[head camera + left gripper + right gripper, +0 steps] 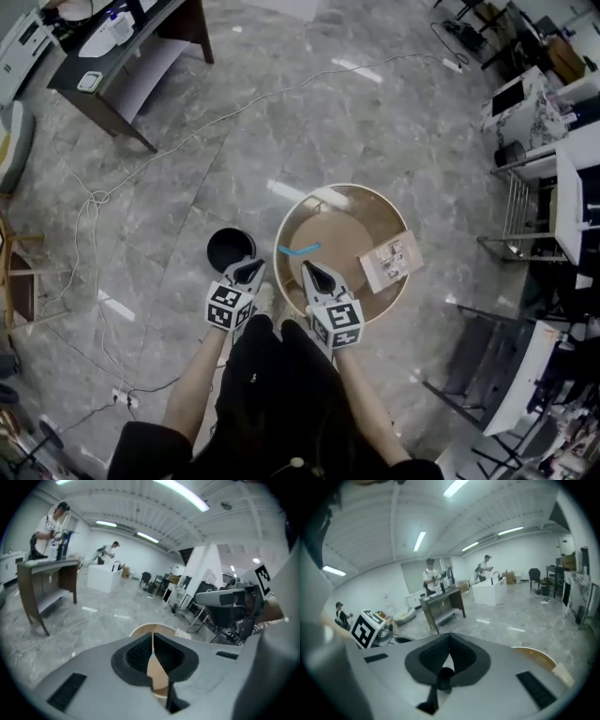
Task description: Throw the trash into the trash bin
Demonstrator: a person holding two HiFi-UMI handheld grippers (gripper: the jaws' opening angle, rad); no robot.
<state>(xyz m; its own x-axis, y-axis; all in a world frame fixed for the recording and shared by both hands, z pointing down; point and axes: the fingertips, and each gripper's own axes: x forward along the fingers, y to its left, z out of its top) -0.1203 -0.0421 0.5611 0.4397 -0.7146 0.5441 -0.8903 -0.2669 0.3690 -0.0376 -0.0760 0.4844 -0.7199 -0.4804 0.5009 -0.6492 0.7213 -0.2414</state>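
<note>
A grey marble floor [281, 122] is stretching through a workshop room, with a white cable [94, 202] trailing across it near a dark desk [122, 56]. A blue strip [300, 250] and a printed carton [391, 262] are lying on a round wooden table [342, 225], and the black trash bin [231, 248] is sitting on the floor just beside it. The left gripper [249, 272] and the right gripper [314, 275] are hovering at the table's near side, both clenched on nothing.

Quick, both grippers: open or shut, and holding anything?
Left gripper: shut, nothing between its jaws.
Right gripper: shut, nothing between its jaws.
</note>
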